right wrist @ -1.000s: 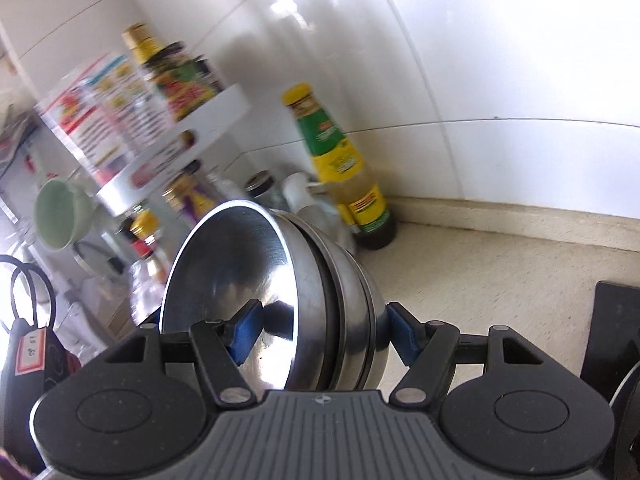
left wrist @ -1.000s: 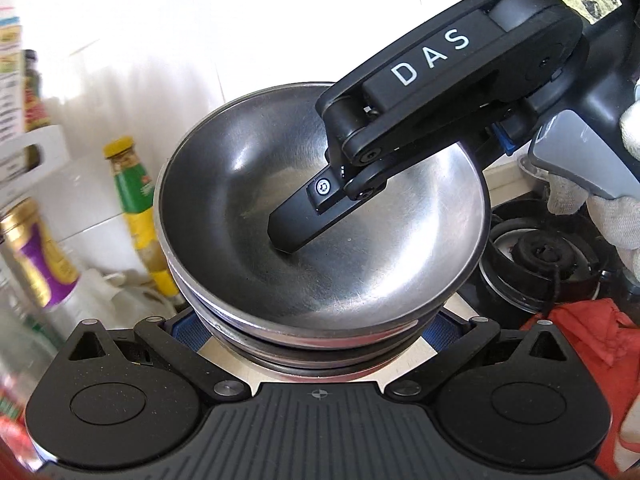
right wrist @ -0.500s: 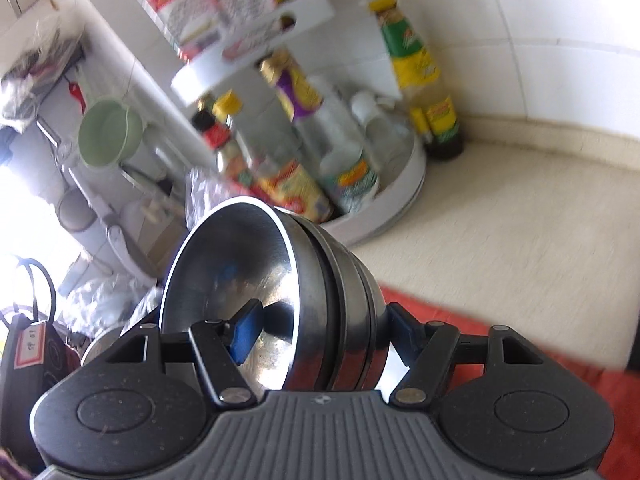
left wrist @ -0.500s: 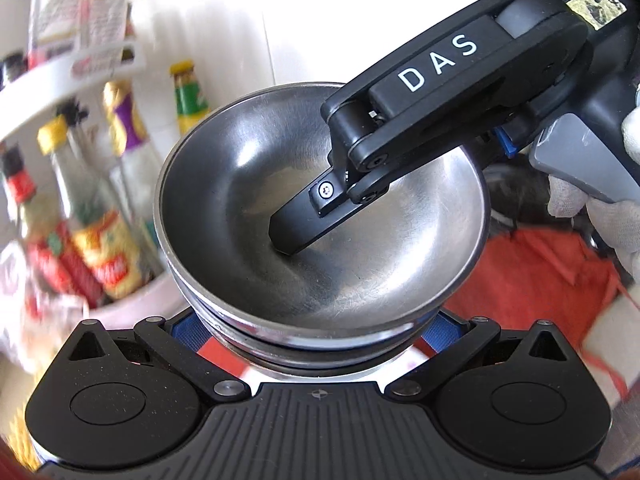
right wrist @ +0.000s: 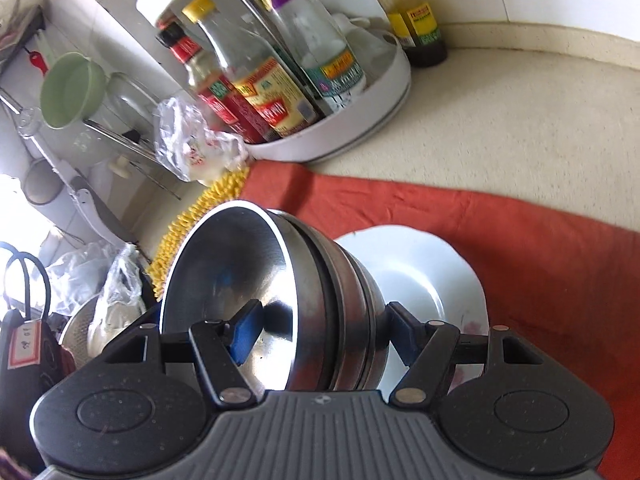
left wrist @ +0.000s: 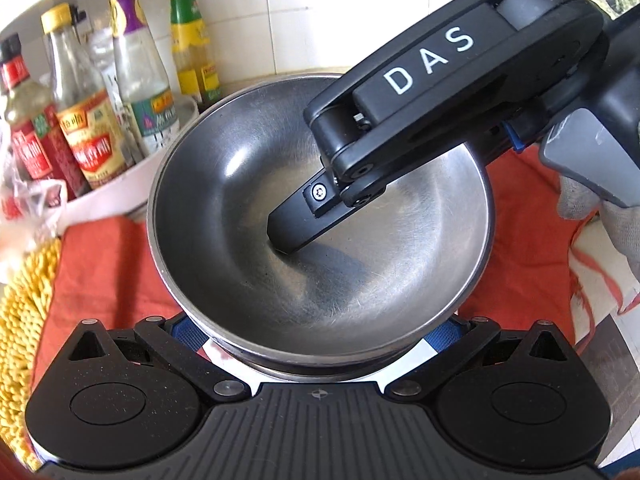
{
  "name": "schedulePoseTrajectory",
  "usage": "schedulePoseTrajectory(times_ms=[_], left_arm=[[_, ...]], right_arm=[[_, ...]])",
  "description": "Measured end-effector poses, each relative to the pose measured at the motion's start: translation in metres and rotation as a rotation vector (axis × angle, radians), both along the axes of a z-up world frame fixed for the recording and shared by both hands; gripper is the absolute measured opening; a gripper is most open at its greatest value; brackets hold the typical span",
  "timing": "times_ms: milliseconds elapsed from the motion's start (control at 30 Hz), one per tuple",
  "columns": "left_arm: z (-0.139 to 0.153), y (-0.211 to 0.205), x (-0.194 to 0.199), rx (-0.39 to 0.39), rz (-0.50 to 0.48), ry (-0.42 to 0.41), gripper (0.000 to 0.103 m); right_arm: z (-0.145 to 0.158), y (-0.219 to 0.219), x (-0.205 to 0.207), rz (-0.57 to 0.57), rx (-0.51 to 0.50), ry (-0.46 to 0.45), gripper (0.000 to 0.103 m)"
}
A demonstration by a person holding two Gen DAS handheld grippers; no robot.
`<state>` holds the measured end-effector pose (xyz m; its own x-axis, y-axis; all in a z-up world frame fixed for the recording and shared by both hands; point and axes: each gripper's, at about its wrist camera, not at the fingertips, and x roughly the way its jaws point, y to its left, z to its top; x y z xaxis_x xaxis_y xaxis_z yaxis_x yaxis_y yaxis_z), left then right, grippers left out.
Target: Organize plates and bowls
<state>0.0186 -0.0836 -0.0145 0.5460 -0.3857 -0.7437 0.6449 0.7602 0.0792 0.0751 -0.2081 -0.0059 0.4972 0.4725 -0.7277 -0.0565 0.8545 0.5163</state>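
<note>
Bowls [right wrist: 280, 304] are stacked; your right gripper [right wrist: 320, 328] is pinching them above the white plate [right wrist: 420, 276], not yet down.

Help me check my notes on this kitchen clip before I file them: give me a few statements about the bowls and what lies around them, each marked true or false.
1. The right gripper clamps a nested stack of steel bowls, with one finger inside the top bowl. True.
2. A white plate lies on the orange cloth past the bowls. True.
3. The bowls hold soup. False: the top bowl's inside is bare metal.
4. The sauce bottles stand in a white round tray. True.
5. The cloth under the plate is blue. False: it is orange.
6. The left gripper is nowhere near the bowls. False: its fingers flank the base of the stack.
</note>
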Motion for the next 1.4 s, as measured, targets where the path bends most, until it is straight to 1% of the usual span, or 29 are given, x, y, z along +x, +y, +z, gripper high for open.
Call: schedulePoseTrajectory(times_ms=[167, 233, 333, 467, 600, 700, 767, 900, 1067, 1133, 1267, 1400], left_arm=[[-0.013, 0.002, 0.0, 0.022, -0.008, 0.029, 0.103], [-0.013, 0.005, 0.001, 0.024, -0.012, 0.012, 0.103], [-0.015, 0.007, 0.001, 0.038, -0.02, 0.008, 0.103], [-0.011, 0.019, -0.004, 0.026, -0.008, 0.015, 0.103], [0.0, 0.038, -0.007, -0.016, 0.046, 0.046, 0.103], [0.012, 0.049, -0.015, -0.054, 0.087, 0.02, 0.103], [0.017, 0.056, -0.018, -0.08, 0.11, 0.012, 0.103], [0.021, 0.062, -0.018, -0.09, 0.141, 0.016, 0.103], [0.026, 0.07, -0.028, -0.11, 0.159, 0.016, 0.103], [0.029, 0.071, -0.032, -0.109, 0.175, 0.015, 0.103], [0.034, 0.077, -0.04, -0.148, 0.227, 0.03, 0.103], [0.039, 0.081, -0.046, -0.165, 0.31, 0.04, 0.103]], right_arm=[[-0.019, 0.0, 0.0, -0.028, 0.009, 0.048, 0.066], [-0.022, -0.004, -0.002, -0.046, 0.031, 0.041, 0.066], [-0.018, -0.006, -0.004, -0.072, 0.007, 0.019, 0.066], [-0.013, -0.01, -0.011, -0.092, -0.008, -0.005, 0.066], [-0.004, -0.012, -0.024, -0.097, -0.025, -0.031, 0.066], [0.007, -0.011, -0.035, -0.097, -0.044, -0.073, 0.066], [0.012, -0.01, -0.04, -0.104, -0.055, -0.083, 0.066], [0.016, -0.006, -0.049, -0.11, -0.083, -0.088, 0.066], [0.023, -0.003, -0.069, -0.125, -0.076, -0.115, 0.066], [0.029, -0.001, -0.081, -0.141, -0.093, -0.137, 0.066], [0.041, 0.005, -0.112, -0.159, -0.12, -0.193, 0.066], [0.044, 0.014, -0.142, -0.193, -0.173, -0.212, 0.066]])
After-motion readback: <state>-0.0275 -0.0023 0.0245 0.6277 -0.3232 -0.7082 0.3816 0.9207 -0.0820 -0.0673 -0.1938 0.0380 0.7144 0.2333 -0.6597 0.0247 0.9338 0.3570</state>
